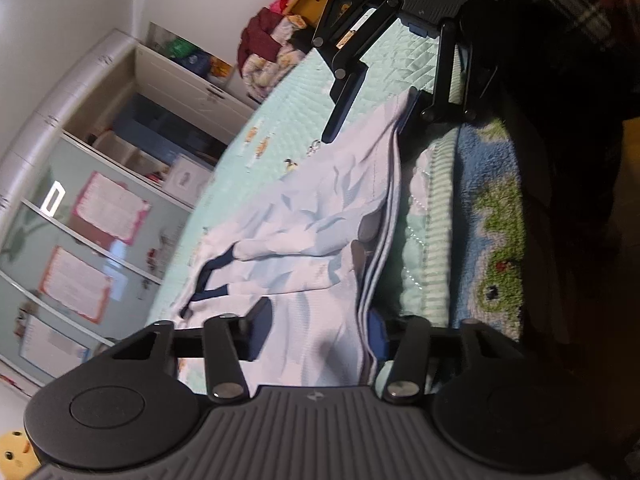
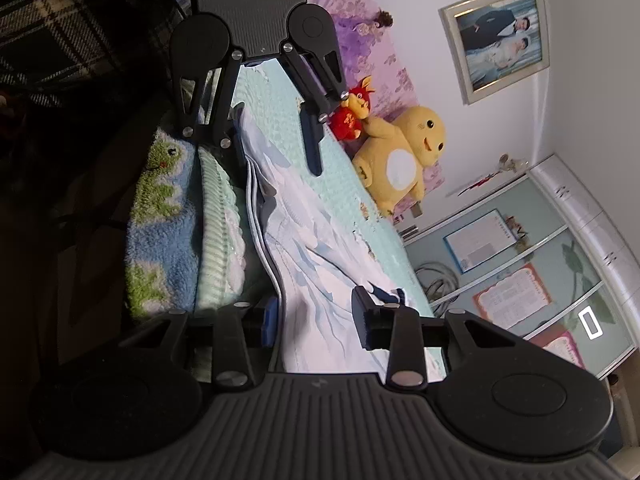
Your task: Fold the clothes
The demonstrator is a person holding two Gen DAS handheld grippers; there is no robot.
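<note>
Both cams rolled sideways. Pale blue-white patterned garment (image 1: 320, 248) lies spread on mint quilted bedspread (image 1: 280, 120), navy neckline trim (image 1: 208, 276) toward far side, hem edge along the bed's near edge, partly hanging off it. Looks like a T-shirt w/ sleeve folded over the body, not fully sure.

Left gripper (image 1: 320, 328): jaws apart, straddling the garment's edge – one finger (image 1: 258, 328) above the cloth, other finger w/ blue pad (image 1: 378, 334) at the layered hem side. Fabric sits between them, not pinched.

Right gripper (image 2: 316, 320): also apart, same setup – blue pad finger (image 2: 268, 322) by the hem, other finger (image 2: 366, 320) over the cloth near the navy trim. Not clamped on anything.

Each cam sees the other gripper at the garment's opposite end, jaws wide, tips just at the hem edge; contact w/ cloth can't tell.

Below the bed edge: blue/green fuzzy blanket w/ frog pattern (image 2: 160, 216), beside it a ribbed mint cushion edge (image 2: 216, 240). Plaid sleeve (image 2: 60, 32) of person in the corner.

Bkgd: yellow plush toy (image 2: 404, 160) and small red plush (image 2: 352, 112) on far side of bed, framed photo (image 2: 500, 40) on wall, wardrobe w/ glass doors (image 1: 80, 216), heap of clothes (image 1: 272, 56) at the bed's far end.
</note>
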